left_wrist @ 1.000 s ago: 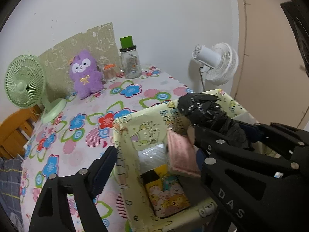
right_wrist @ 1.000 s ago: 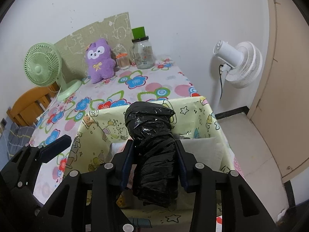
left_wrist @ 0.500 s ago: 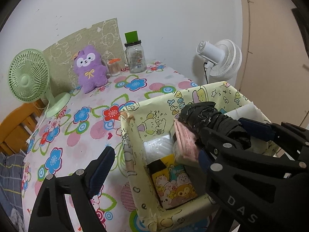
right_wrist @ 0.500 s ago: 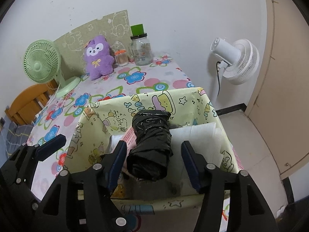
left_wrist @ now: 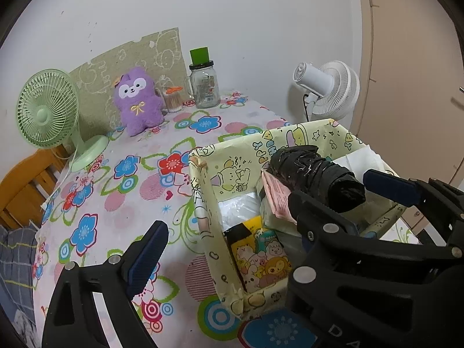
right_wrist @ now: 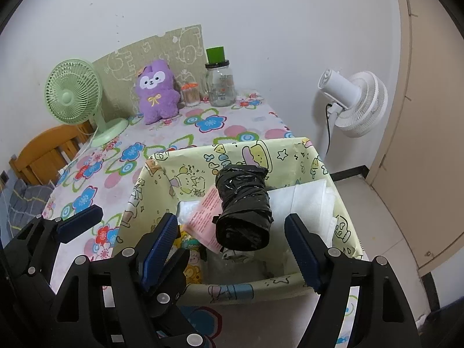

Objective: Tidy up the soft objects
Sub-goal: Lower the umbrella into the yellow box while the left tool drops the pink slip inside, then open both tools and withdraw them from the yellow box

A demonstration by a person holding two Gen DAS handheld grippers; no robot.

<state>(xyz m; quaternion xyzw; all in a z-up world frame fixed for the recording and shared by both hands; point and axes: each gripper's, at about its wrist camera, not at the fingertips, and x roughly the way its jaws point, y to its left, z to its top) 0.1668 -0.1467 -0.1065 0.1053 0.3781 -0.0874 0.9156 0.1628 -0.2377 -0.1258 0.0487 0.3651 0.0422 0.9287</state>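
The black plastic roll (right_wrist: 243, 208) lies tilted inside the cartoon-print box (right_wrist: 295, 156) at the bench's near edge, propped on a pink packet (right_wrist: 204, 214). The right gripper (right_wrist: 232, 249) stands with jaws wide, either side of the roll, touching nothing. The left gripper (right_wrist: 78, 223), at nine o'clock, also gapes wide.

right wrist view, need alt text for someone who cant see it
An open right gripper hovers over a yellow cartoon-print box, with a black plastic-wrapped roll lying inside between the spread fingers, touching neither. Behind, a floral tablecloth holds a purple plush toy, green fan and glass jar.
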